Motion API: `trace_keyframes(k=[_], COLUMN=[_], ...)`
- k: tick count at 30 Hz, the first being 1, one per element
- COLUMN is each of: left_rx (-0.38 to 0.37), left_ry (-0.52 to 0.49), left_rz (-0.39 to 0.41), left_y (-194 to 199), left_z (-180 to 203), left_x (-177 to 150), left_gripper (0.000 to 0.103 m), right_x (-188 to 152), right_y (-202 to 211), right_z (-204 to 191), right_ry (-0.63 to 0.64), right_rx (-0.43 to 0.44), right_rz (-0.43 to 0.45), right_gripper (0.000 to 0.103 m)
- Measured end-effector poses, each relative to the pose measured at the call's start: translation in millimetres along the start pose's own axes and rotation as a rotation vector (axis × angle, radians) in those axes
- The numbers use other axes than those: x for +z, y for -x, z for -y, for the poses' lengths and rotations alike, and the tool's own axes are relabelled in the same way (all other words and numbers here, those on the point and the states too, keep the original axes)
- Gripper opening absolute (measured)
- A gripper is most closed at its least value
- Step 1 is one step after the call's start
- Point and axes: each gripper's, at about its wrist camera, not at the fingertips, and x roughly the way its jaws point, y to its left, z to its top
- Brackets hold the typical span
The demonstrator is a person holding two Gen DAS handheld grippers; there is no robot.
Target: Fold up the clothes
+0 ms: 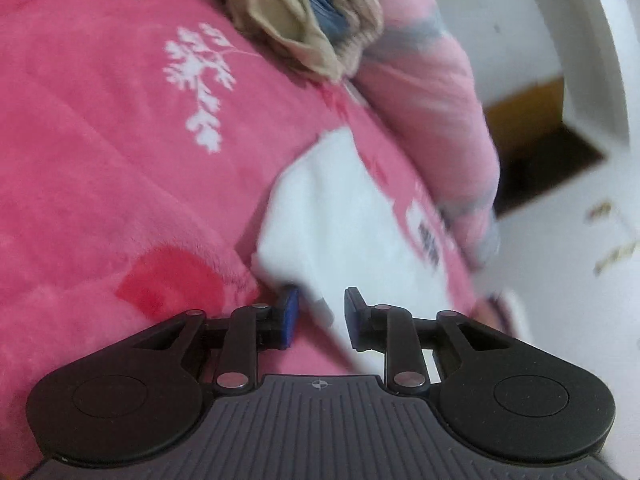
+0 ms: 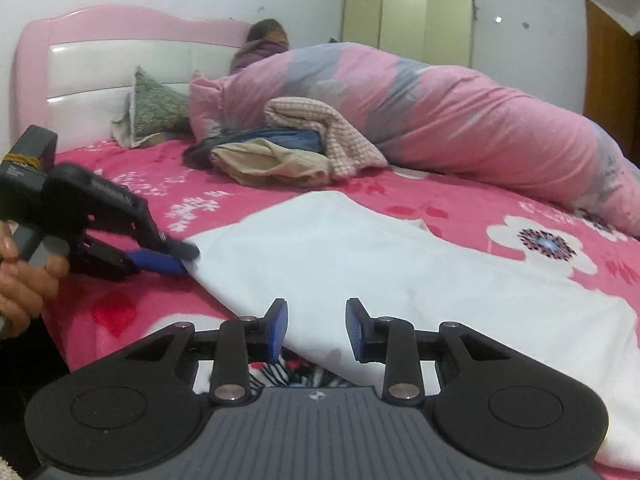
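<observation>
Left gripper [image 1: 321, 312]: a ribbed grey central housing was noted, marked with a small white crosshair emblem. Two black rounded side lobes, each bearing a recessed circular disc, were recorded. Black linkage arms were fastened with silver pivot pins. The fingers [image 1: 289, 306] were faced with blue pads.

Right gripper [image 2: 316, 326]: an identical build was observed, with the same grey ribbing, black lobes, silver pins and blue-faced fingers [image 2: 279, 320].

A hand [image 2: 22, 280] was seen on a grey handle; yellow banding was noted on the upper block.
</observation>
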Motion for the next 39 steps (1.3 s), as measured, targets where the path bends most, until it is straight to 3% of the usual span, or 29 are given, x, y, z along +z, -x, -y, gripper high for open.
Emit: trace_keyframes(k=[5,7,12,13,17,24,34,39], left_rx=[0.069,0.098,0.084,0.098,0.137,0.089,0.225,0.194], left_ry=[0.083,0.076,-0.244,-0.261,-0.149,-0.095,-0.174,-0.302], left_rz=[0.086,0.136,0.279,0.275,0.19,0.178,0.362,0.337], left_y=[-6,-6,7,7,-4,8,38,30], left_z=[7,14,49,46,9,3,24,49], left_x=[-2,-5,-18,-20,-18,-9,-2,-11], left_gripper=[0.025,0.011,0.008,0.008,0.012,0.016,0.024,0.033], right_x=[-3,-4,-7,-8,-9,-10,-11,-11], right_y=[-1,-1,-3,-3,-6,-6,1,5], right_z=[1,2,3,3,6,7,18,26], right_ry=[-0.001,-0.001,-0.002,-0.002,-0.021,-0.016,-0.056,-0.124], right_rx=[0.003,0.005,0.008,0.009,-0.001,-0.007,-0.015,-0.017], right_rz=[-0.007,-0.01,-0.016,-0.018,-0.035,-0.04,-0.024,-0.026], right_gripper=[0.035,0.035,0.036,0.036,0.037,0.042,0.043,0.043])
